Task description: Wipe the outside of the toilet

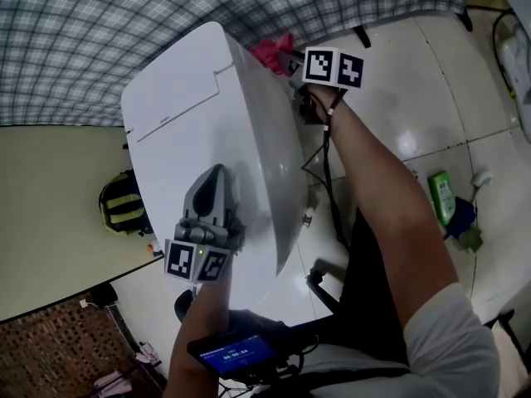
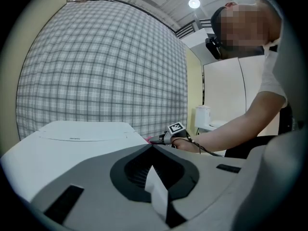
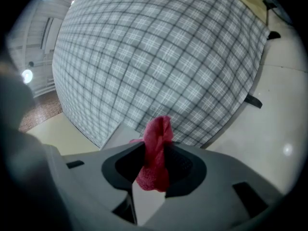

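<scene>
Low in the head view, a dark device with a blue screen (image 1: 236, 355) is partly cut off by the bottom edge, and the person's body hides the floor there. Just above it the left gripper (image 1: 214, 172) hangs over the closed lid of the white toilet (image 1: 187, 110), jaws pressed together with nothing between them. Whether it touches the lid is unclear. The toilet fills the middle of the frame, and its lid covers the bowl and base. Its right edge curves down to the tiled floor (image 1: 415, 81), which lies open toward the right. A green bottle (image 1: 441, 196) sits on those tiles at right. At left, a yellow and black bag (image 1: 124, 204) is tucked close to the toilet, half hidden by it. Further up, the right gripper (image 1: 288, 61) is beside the toilet's upper right edge, jaws clamped on a red cloth (image 1: 272, 51) that sticks out past the tips. I cannot tell if the cloth touches the toilet. A plaid curtain (image 1: 99, 23) spans the top.
</scene>
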Demonstrator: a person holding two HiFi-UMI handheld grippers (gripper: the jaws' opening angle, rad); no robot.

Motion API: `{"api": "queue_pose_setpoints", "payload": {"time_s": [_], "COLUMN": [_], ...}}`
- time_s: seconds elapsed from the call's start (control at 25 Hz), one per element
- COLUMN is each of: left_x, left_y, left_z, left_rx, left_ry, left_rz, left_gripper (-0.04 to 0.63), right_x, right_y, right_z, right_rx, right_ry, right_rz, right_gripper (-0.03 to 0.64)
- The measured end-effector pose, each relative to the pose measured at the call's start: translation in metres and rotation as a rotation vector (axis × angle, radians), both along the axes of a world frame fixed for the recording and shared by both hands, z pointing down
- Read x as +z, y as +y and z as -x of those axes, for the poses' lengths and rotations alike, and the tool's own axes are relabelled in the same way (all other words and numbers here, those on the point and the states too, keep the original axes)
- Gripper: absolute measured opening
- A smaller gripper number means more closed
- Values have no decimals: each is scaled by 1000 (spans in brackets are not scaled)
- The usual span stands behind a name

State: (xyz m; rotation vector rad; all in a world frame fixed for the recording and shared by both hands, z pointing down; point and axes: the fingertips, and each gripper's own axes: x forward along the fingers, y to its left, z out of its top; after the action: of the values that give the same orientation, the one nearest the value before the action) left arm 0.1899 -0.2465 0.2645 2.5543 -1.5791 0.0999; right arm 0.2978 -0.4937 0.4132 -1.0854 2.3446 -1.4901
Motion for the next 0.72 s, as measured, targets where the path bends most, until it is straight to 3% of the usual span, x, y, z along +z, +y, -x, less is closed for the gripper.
{"api": "queue_pose_setpoints", "payload": {"time_s": [0.16,0.52,0.72], "left_x": [-1,9,10], "left_y": [1,-5,-14], "left_z": [2,-8,-15], "left_rx": [-8,-3,8], "left_ry": [3,-101,-179], "left_rz": [-1,41,57], "left_gripper": [-20,-18,-12], "right_x": [-9,-6,-3], "right_y": [-11,-27,-16], "right_z": [14,27,47], "right_rx": [2,-45,-136], "right_ry": [-32,87,150], "right_rz": [-18,-74,-98], "right_gripper": [126,127,129]}}
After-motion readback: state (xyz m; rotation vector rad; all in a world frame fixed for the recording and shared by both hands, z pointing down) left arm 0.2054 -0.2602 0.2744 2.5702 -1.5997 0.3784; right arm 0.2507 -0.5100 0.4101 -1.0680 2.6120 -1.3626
